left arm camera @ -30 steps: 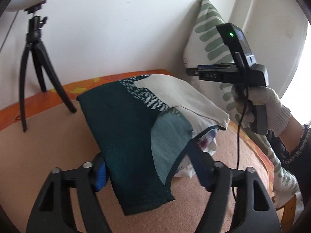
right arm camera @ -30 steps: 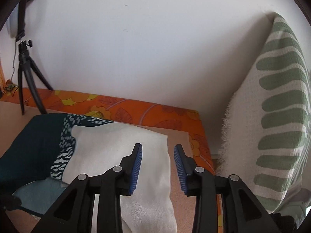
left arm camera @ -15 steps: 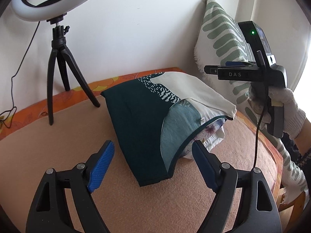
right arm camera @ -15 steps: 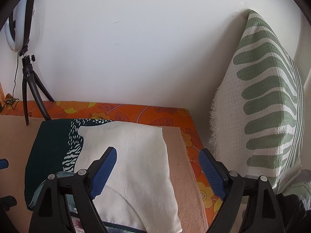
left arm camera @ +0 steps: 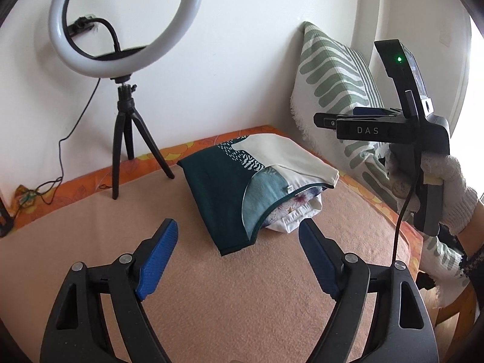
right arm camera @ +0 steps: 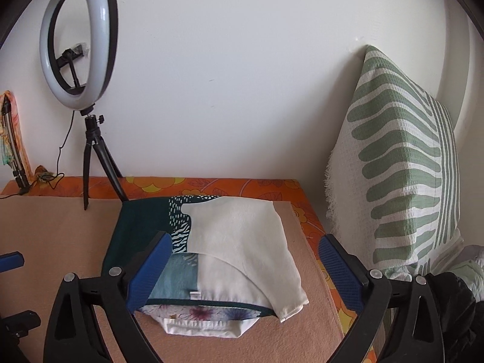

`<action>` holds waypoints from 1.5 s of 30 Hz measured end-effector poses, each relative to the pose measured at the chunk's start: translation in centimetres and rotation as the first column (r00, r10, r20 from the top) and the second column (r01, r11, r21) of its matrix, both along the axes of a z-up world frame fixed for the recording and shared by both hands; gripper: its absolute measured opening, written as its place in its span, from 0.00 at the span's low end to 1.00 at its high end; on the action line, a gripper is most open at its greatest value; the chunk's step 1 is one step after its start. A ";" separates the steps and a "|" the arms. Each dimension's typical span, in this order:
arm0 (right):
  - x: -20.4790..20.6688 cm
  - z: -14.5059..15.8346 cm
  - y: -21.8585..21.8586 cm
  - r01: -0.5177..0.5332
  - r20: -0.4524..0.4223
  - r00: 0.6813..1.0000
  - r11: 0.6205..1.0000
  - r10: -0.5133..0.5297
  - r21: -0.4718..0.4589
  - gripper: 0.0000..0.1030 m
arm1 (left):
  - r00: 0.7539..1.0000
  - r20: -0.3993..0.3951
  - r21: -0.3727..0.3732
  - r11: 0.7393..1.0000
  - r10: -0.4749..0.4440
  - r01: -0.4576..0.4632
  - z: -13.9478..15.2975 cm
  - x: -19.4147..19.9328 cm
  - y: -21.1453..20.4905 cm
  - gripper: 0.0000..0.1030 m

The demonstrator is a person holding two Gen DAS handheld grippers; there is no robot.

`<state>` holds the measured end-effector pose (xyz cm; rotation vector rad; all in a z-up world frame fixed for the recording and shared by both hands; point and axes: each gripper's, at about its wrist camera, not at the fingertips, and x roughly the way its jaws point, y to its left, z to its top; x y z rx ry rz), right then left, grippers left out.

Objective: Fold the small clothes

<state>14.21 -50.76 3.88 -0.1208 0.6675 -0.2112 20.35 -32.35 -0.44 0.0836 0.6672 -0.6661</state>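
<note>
Peach blanket covers the bed, orange floral sheet showing along the wall edge. Green-and-white leaf-print pillow stands upright in the right corner. Ring light on a black tripod at back left, feet on the bed. Folded teal-and-cream garment lies mid-blanket, on top of a floral piece with a white hem poking out at the near edge (can't tell what that one is). Left gripper: jaws wide open, above the blanket, short of the garment, holding nothing. Right gripper: jaws wide open, above the garment's near end, not touching; held in a white-gloved hand.
</note>
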 end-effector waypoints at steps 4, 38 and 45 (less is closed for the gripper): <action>-2.9 1.5 2.1 -0.003 0.024 1.000 1.000 0.003 0.011 0.96 | 0.999 0.035 -0.004 1.000 0.003 -0.003 1.6 -2.5 1.4 0.80; -20.5 -0.5 16.5 -0.002 0.112 0.994 1.000 0.000 0.022 1.00 | 0.987 0.153 -0.002 0.999 0.050 -0.051 2.5 -16.8 12.4 0.97; -20.8 -2.3 16.2 0.037 0.120 0.992 0.997 -0.044 0.067 1.00 | 0.992 0.116 0.012 0.999 0.045 -0.047 1.0 -16.9 12.7 0.98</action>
